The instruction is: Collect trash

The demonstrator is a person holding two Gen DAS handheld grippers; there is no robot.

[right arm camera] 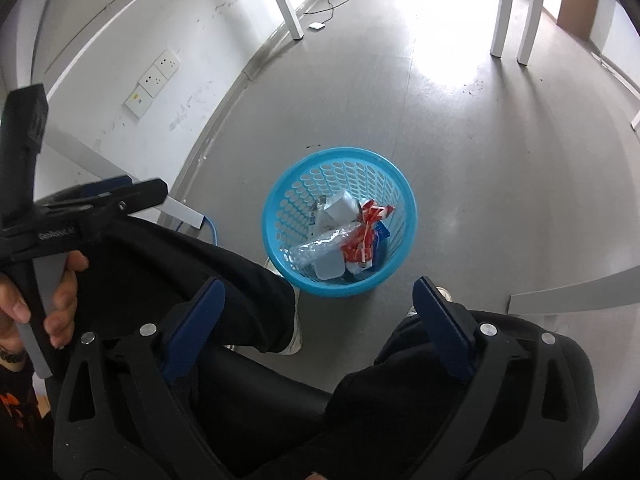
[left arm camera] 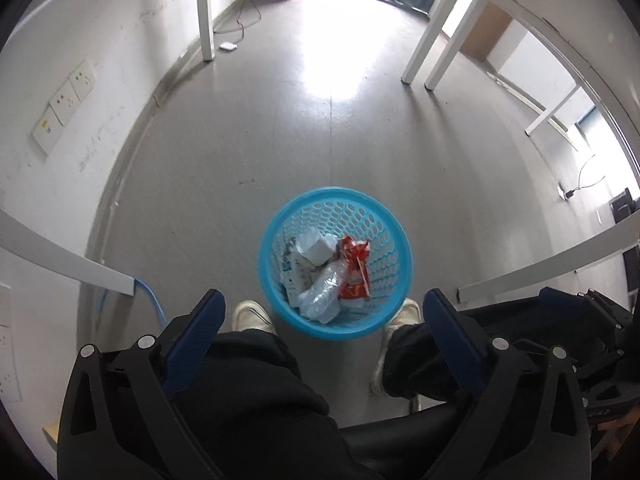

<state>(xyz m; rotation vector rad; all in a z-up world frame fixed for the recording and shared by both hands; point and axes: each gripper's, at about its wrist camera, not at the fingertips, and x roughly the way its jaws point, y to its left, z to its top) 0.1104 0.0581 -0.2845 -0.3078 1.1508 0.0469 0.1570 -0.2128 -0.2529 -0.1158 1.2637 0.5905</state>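
Note:
A blue mesh wastebasket (left arm camera: 280, 220) stands on the grey floor between a seated person's feet; in the right wrist view the wastebasket (right arm camera: 288, 204) lies just ahead of the knees. Inside it lie a crushed clear plastic bottle (left arm camera: 324, 294), a red snack wrapper (left arm camera: 354, 270), a white cup (left arm camera: 316, 246) and white printed packaging (left arm camera: 294, 270). My left gripper (left arm camera: 326, 304) hangs high over the basket's near rim, jaws wide, nothing between them. My right gripper (right arm camera: 318, 292) is likewise open and empty above the near rim. A hand holds the left gripper's handle (right arm camera: 40, 280).
The person's black trouser legs (left arm camera: 256, 380) and white shoes (left arm camera: 252, 316) flank the basket. A white wall with sockets (left arm camera: 66, 100) runs on the left, with a blue cable (left arm camera: 154, 304) at its foot. White table legs (left arm camera: 426, 52) stand further back on the floor.

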